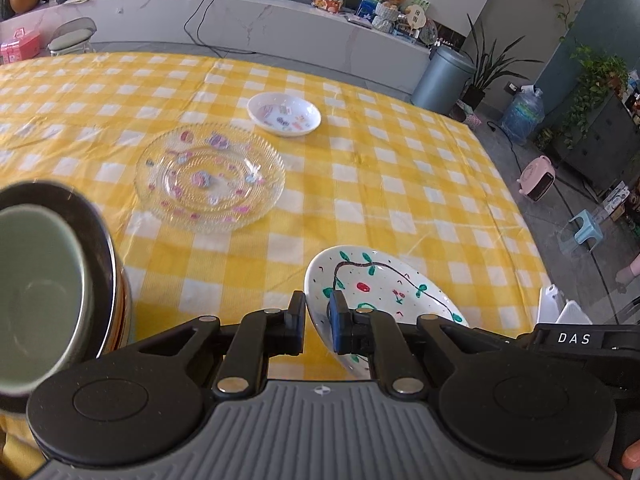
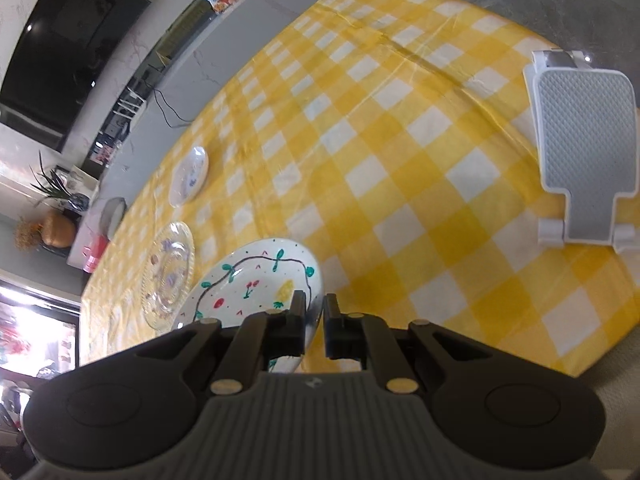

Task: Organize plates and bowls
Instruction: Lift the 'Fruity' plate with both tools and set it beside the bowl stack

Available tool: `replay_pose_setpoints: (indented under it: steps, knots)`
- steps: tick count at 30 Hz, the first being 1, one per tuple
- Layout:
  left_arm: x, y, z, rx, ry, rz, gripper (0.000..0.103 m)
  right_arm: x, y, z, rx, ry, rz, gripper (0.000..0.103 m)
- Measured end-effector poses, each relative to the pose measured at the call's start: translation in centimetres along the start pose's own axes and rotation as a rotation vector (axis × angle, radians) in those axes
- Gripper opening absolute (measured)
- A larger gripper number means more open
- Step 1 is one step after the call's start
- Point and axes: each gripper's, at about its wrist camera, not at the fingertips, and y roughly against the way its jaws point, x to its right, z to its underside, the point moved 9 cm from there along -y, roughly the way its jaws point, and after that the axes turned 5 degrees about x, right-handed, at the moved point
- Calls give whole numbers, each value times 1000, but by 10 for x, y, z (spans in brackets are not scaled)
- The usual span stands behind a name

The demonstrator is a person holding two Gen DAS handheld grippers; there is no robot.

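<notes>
A white plate painted with vines and cherries (image 1: 384,288) is held off the yellow checked table (image 1: 400,160) by both grippers. My left gripper (image 1: 317,312) is shut on its near rim. My right gripper (image 2: 315,316) is shut on the opposite rim of the same plate (image 2: 256,280); its body shows at the right of the left wrist view (image 1: 576,340). A clear glass plate with pink stickers (image 1: 210,176) and a small white dish (image 1: 284,114) lie farther out. A stack of bowls (image 1: 44,284), green one innermost, stands at the left.
A white and grey stand (image 2: 584,152) sits on the table's right part. The glass plate (image 2: 168,268) and white dish (image 2: 190,176) also show in the right wrist view. A bin (image 1: 440,76) and plants stand beyond the table's far right edge.
</notes>
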Motion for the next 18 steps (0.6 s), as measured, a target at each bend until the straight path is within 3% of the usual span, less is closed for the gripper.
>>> replay_pose_setpoints:
  steps: [18]
  knots:
    - [-15, -10, 26, -63, -23, -48, 13, 4, -16, 20, -100, 62, 102, 6]
